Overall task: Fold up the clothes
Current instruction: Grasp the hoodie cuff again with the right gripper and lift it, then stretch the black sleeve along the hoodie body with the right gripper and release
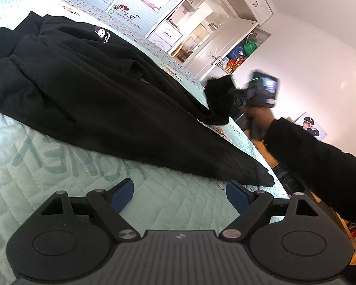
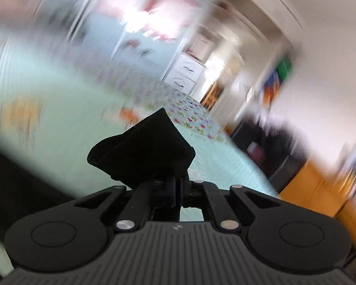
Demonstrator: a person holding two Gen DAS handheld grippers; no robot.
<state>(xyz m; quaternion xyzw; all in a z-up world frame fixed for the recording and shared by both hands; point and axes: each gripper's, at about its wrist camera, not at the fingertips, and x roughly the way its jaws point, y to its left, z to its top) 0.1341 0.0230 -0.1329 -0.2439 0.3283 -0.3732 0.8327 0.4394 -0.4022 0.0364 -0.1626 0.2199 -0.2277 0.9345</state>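
While the black trousers [image 1: 87, 90] lie spread across the mint quilted bedspread [image 1: 59, 204], waistband end far along the bed and a small cartoon patch [image 1: 102, 34] near it, one leg end [image 1: 219, 92] is lifted off the bed edge, pinched in the right gripper [image 1: 243, 95]; in the right wrist view that gripper [image 2: 178, 180] is clenched with a wad of black cloth [image 2: 142, 152] bunched over its tips. Other leg end [image 1: 256, 173] lies flat, just beside the left gripper [image 1: 180, 196], which is released, jaws wide, nothing between the blue pads [image 1: 122, 193], hovering over bare quilt near the trousers. Step in hand, as I read it: taking the cuffs to start the first fold. Next move likely calls for the left gripper to close on the near cuff, then both carry the leg ends toward the waistband, keeping them level so the fabric doesn't bunch. A dark sleeve [image 1: 315, 173] reaches in beside the trousers. Beyond the trousers: white wardrobe [image 1: 225, 35] with open shelves, wall picture [image 1: 311, 125], wooden floor off the bed edge. Nothing lies on the trousers or in the fold path. The right wrist view is heavily blurred, so grip depth is unclear.
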